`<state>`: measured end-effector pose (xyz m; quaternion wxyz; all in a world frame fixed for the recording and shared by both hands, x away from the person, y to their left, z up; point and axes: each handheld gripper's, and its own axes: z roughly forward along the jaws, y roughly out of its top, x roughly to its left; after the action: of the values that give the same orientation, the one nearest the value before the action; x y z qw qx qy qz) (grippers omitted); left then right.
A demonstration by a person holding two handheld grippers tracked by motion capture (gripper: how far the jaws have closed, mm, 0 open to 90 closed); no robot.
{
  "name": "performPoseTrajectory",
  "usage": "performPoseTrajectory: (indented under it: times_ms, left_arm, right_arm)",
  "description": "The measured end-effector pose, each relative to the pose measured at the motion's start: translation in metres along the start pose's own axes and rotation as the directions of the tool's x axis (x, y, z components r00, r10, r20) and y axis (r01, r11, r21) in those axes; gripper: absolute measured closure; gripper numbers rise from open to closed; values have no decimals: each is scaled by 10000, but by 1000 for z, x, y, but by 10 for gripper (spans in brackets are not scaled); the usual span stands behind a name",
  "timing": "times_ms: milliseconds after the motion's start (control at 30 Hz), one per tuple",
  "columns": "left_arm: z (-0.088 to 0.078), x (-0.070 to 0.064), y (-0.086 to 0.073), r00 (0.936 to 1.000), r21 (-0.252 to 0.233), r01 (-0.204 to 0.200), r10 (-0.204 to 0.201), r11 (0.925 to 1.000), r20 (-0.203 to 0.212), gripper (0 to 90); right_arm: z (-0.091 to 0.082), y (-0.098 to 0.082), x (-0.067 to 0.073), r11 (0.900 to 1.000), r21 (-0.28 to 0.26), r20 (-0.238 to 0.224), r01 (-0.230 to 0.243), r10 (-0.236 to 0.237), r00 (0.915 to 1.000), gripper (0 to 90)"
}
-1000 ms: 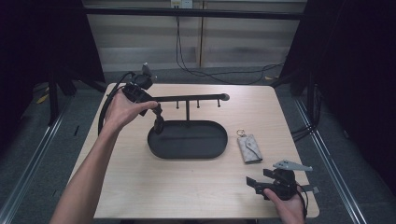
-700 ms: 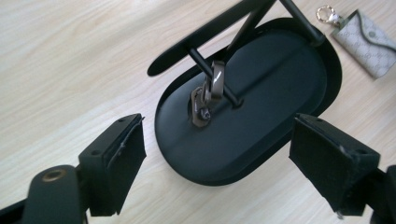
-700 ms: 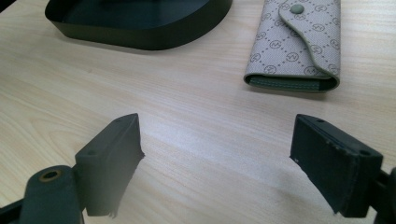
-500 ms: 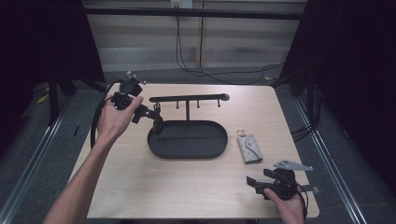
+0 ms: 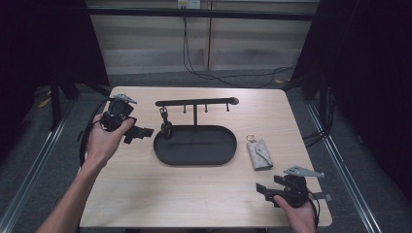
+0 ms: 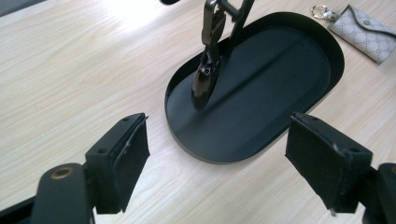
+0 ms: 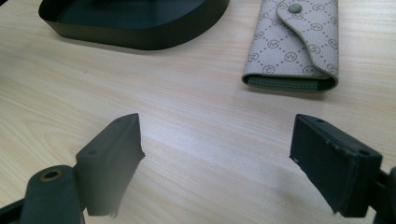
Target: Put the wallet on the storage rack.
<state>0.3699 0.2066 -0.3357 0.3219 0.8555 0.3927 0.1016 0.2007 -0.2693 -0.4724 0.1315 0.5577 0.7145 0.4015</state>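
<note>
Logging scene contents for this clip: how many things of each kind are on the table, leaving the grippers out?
Black stand with hook bar and oval tray: 1
Black key fob hanging from the bar: 1
Grey patterned key pouch with ring: 1
Total: 3

Rack bar (image 6: 169,1) cropped above

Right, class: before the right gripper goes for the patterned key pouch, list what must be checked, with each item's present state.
1. Right gripper jaws open, nothing between them: ok.
2. Grey patterned key pouch flat on the wooden table, nothing on top: ok.
3. Pouch flap snapped shut: ok.
4. Left gripper open, apart from the hanging black key fob: ok.
5. Free hook on the black rack: ok.
</note>
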Motion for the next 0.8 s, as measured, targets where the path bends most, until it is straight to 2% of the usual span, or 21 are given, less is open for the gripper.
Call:
performPoseTrajectory:
  times_ms: [67, 100, 233, 300, 400, 500, 567, 600, 667, 700, 800]
  left_arm:
    - [-1, -2, -8, 9997, -146, 46, -50, 9999, -247, 211]
    - [-1, -2, -12, 10000, -107, 39, -40, 9999, -73, 210]
    - [-2, -5, -24, 10000, -334, 8, -9, 9994, -13, 210]
    - [-3, -5, -31, 9993, -658, 361, -352, 9972, 147, 210]
    - [-4, -5, -40, 9974, -761, 702, -686, 9946, 225, 207]
    - [-5, -9, -51, 9976, -939, 682, -672, 9932, 137, 203]
    - [-4, -11, -60, 9972, -1131, 708, -677, 9911, 311, 188]
    - [-1, -13, -65, 9982, -1175, 593, -574, 9913, 191, 188]
    - [2, -16, -69, 9980, -1125, 633, -623, 9916, 130, 186]
    - [6, -18, -77, 9981, -1078, 547, -515, 9927, 328, 199]
    - [9, -20, -90, 9983, -1247, 505, -467, 9909, 335, 217]
  right_arm:
    - [0, 0, 0, 10000, -33, 14, 45, -45, 10000, 164]
    - [-1, 0, 0, 10000, -48, 19, 10, -10, 10000, 164]
    - [0, 0, -1, 10000, -30, 88, -17, 17, 10000, 164]
    - [0, -1, -1, 10000, -19, 132, -27, 28, 9999, 165]
    - [-1, -1, -2, 9999, -82, 162, -71, 72, 9998, 164]
    - [-1, -1, -3, 9998, -67, 193, -166, 167, 9997, 165]
    - [-1, 0, -3, 9998, -61, 170, -188, 189, 9997, 166]
    - [-1, 0, -3, 9997, -64, 171, -215, 216, 9996, 166]
    - [0, 0, -3, 9997, -63, 160, -255, 256, 9995, 168]
    - [1, 1, -4, 9995, -49, 62, -306, 306, 9995, 174]
    - [0, 1, -2, 9994, -121, -85, -325, 324, 9994, 175]
